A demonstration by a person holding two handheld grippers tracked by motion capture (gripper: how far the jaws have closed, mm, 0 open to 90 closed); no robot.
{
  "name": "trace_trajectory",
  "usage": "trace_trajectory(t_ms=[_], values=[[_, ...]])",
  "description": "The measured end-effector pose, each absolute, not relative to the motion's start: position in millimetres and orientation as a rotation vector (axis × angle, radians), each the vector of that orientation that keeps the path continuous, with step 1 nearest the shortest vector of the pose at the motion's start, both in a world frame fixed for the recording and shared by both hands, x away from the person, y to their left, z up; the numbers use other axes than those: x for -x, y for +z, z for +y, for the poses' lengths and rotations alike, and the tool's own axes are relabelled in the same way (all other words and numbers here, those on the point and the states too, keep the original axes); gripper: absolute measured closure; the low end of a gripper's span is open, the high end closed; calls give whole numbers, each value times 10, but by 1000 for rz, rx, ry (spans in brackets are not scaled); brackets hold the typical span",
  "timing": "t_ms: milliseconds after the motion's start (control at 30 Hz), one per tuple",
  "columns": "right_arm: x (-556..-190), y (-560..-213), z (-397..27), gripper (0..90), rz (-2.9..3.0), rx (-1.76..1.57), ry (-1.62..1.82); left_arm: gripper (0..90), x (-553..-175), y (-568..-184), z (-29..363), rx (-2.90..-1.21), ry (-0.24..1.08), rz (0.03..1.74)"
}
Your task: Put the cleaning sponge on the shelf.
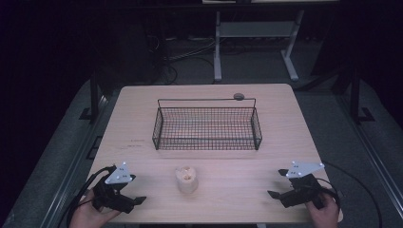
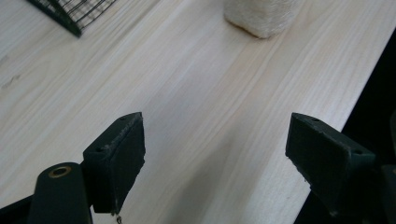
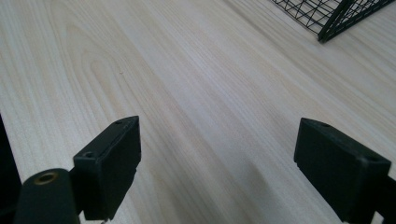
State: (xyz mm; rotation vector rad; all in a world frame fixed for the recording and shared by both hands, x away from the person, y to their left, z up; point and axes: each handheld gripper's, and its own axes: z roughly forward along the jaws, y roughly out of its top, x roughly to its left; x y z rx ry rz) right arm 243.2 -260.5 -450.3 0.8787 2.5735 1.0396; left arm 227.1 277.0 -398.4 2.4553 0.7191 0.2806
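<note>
A pale wooden table (image 1: 142, 123) stands in a dark room, with grey floor and a white metal frame (image 1: 256, 38) behind it. On it are one black wire basket (image 1: 207, 124) at the middle and one cream-coloured roll (image 1: 186, 179) standing near the front edge, between two grippers. The left gripper (image 1: 135, 200) and right gripper (image 1: 274, 194) each rest at a front corner, jaws spread wide and holding nothing.

Lighting: high view dim, surroundings near black; table (image 1: 209, 156) evenly lit from overhead. Soft shadows ahead of each gripper's jaws in the gripper views. Focus: jaws slightly soft, wood grain beyond sharp. No glare.
</note>
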Motion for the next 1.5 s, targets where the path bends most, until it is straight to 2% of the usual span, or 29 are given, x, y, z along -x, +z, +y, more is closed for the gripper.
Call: trace_trajectory(t_ms=[1000, 1500], values=[[-2415, -4498, -2589, 142, 2577, -871, 1062, 192, -2531, -3779, 2141, -2544, 220, 550], [-2414, -4495, -2582, 142, 2577, -854, 1070, 192, -2614, -3756, 1968, -2570, 199, 508]])
